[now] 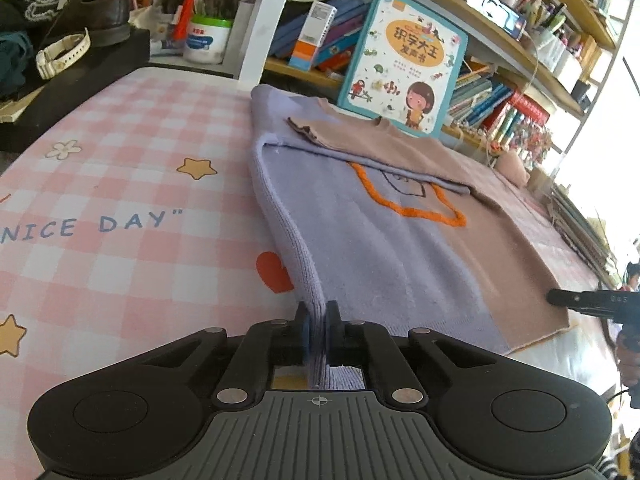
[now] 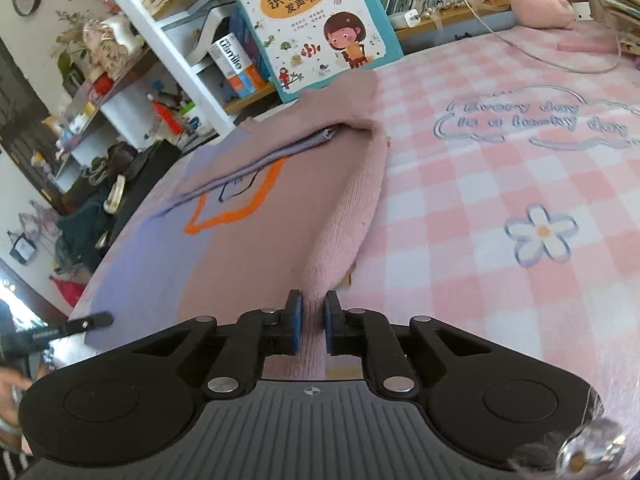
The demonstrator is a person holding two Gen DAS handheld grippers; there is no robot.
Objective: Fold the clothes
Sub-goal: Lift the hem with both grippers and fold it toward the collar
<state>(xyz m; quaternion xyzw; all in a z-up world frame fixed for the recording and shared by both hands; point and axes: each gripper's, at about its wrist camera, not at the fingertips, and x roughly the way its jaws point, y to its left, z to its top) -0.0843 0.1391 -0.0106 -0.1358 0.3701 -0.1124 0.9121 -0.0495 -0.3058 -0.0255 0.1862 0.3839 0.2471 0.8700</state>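
A knit sweater, lilac on the left half and dusty pink on the right with an orange outline on its chest, lies flat on the pink checked cloth. Its sleeves are folded across the top. My left gripper is shut on the lilac hem corner, which rises in a ridge between the blue pads. In the right wrist view my right gripper is shut on the pink hem corner of the sweater, pulled up the same way. The right gripper's finger shows at the left view's far right edge.
A picture book leans against crowded shelves just behind the sweater. A black box with a shoe and a white watch sits at back left. A pink cloth lump and a white cable lie at back right. A person's hand shows at the left edge.
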